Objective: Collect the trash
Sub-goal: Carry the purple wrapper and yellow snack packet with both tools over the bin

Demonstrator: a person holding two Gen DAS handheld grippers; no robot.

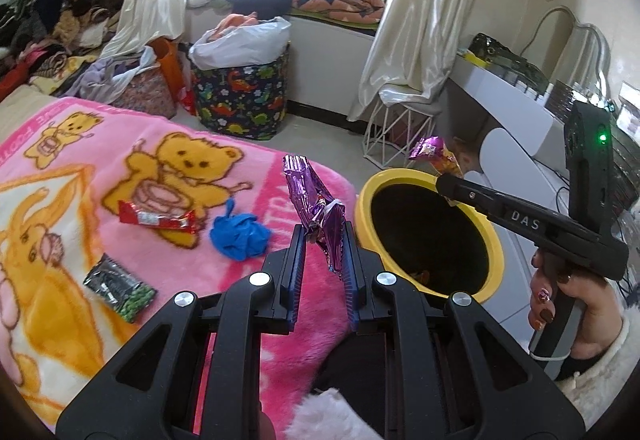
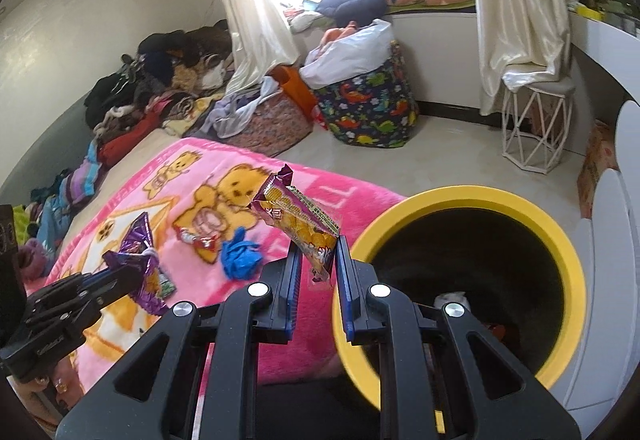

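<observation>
My left gripper [image 1: 324, 240] is shut on a crumpled purple foil wrapper [image 1: 308, 191], held above the pink bear blanket [image 1: 120, 127] just left of the yellow-rimmed black bin [image 1: 496, 240]. My right gripper [image 2: 318, 252] is shut on a biscuit packet [image 2: 296, 220] beside the bin's rim [image 2: 480, 195]; in the left wrist view that packet [image 1: 436, 155] hangs over the bin's far edge. On the blanket lie a red wrapper [image 1: 156, 217], a blue glove [image 1: 240, 236] and a green-black packet [image 1: 120, 286].
A dinosaur-print basket [image 1: 244, 95] with a white bag stands on the floor beyond the bed. A white wire stool [image 1: 396, 135] sits under the curtain. Clothes are piled along the left wall [image 2: 160, 95]. A white desk [image 1: 516, 107] runs behind the bin.
</observation>
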